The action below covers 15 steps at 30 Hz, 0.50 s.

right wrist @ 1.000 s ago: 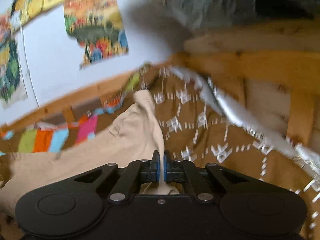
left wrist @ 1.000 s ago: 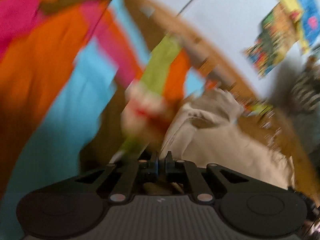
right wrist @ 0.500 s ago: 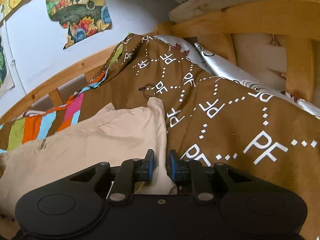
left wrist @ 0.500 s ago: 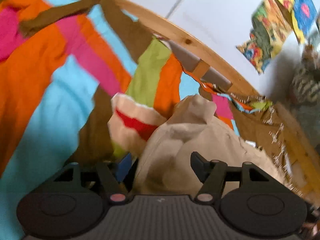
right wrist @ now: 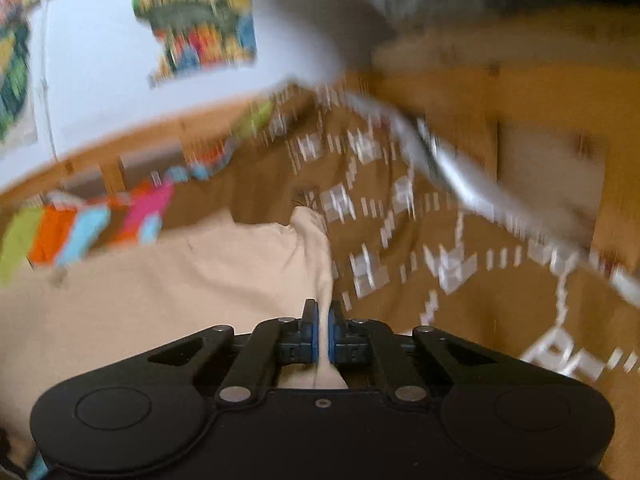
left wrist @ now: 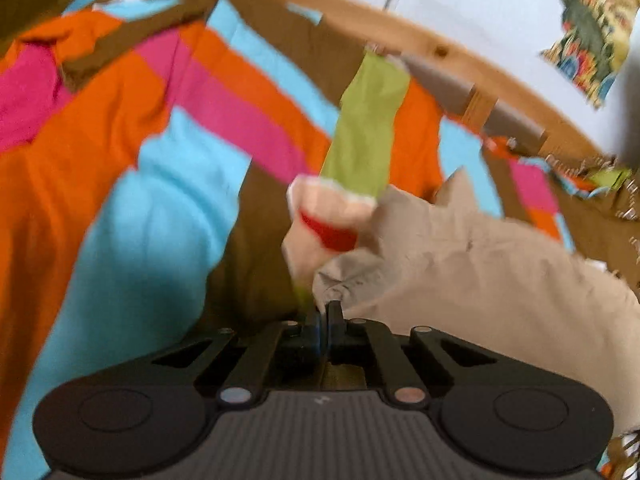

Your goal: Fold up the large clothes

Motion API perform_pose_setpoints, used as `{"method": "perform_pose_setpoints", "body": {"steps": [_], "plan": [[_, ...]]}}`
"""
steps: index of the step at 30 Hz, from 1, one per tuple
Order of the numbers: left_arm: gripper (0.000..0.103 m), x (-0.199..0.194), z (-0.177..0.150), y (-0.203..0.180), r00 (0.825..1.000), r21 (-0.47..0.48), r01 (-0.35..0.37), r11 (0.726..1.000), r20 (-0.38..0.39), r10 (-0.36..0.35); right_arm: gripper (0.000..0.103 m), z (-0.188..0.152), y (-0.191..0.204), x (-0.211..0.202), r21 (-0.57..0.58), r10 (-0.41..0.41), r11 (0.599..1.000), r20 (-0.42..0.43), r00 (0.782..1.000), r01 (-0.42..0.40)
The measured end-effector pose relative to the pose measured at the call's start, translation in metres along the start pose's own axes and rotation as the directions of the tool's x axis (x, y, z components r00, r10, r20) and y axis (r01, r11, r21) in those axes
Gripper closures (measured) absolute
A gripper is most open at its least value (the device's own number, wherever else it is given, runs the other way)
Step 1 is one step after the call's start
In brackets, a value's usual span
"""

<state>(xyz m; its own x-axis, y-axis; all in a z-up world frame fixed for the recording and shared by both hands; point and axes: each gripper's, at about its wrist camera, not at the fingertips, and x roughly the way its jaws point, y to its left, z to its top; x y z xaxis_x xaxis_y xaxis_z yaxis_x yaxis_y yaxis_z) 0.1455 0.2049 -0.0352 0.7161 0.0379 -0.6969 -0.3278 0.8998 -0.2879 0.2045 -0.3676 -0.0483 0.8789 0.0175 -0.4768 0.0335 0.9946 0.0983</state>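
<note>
A large beige garment (left wrist: 472,264) lies on a bed. In the left wrist view it spreads from the centre to the right edge. My left gripper (left wrist: 325,316) is shut on a bunched corner of it. A pale piece with a red patch (left wrist: 328,220) sits just beyond that corner. In the right wrist view the beige garment (right wrist: 168,280) fills the left half. My right gripper (right wrist: 323,320) is shut on a raised fold at its right edge, and the cloth runs down between the blue pads.
A bedspread striped in orange, blue, pink and green (left wrist: 132,160) covers the bed to the left. A brown cover with white letters (right wrist: 440,264) lies to the right. A wooden bed rail (left wrist: 460,56) and a white wall with posters (right wrist: 200,28) stand behind.
Half a second ago both grippers stood open over the garment. Both have since closed on its cloth and are lifting it; both views are blurred by motion.
</note>
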Motion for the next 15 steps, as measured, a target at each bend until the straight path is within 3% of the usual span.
{"method": "perform_pose_setpoints", "body": {"steps": [5, 9, 13, 15], "plan": [[0.100, -0.006, 0.007, -0.005, 1.000, 0.007, 0.001, 1.000, 0.023, -0.001, 0.099, -0.002, 0.000, -0.014, 0.016, -0.030, 0.999, -0.029, 0.999, 0.031], [0.100, 0.009, 0.006, -0.011, 0.999, 0.045, -0.031, 0.998, -0.029, 0.032, 0.099, -0.005, -0.001, -0.018, 0.001, -0.041, 0.999, -0.058, 0.997, 0.041], [0.097, 0.009, 0.009, 0.002, 1.000, -0.066, 0.015, 0.998, -0.020, -0.016, 0.099, -0.008, 0.003, -0.028, -0.019, -0.072, 0.997, -0.074, 0.995, 0.071], [0.092, 0.007, 0.009, 0.006, 1.000, -0.067, 0.019, 0.998, -0.005, -0.019, 0.099, -0.010, 0.006, -0.033, -0.032, -0.092, 0.995, -0.082, 0.992, 0.090]]}}
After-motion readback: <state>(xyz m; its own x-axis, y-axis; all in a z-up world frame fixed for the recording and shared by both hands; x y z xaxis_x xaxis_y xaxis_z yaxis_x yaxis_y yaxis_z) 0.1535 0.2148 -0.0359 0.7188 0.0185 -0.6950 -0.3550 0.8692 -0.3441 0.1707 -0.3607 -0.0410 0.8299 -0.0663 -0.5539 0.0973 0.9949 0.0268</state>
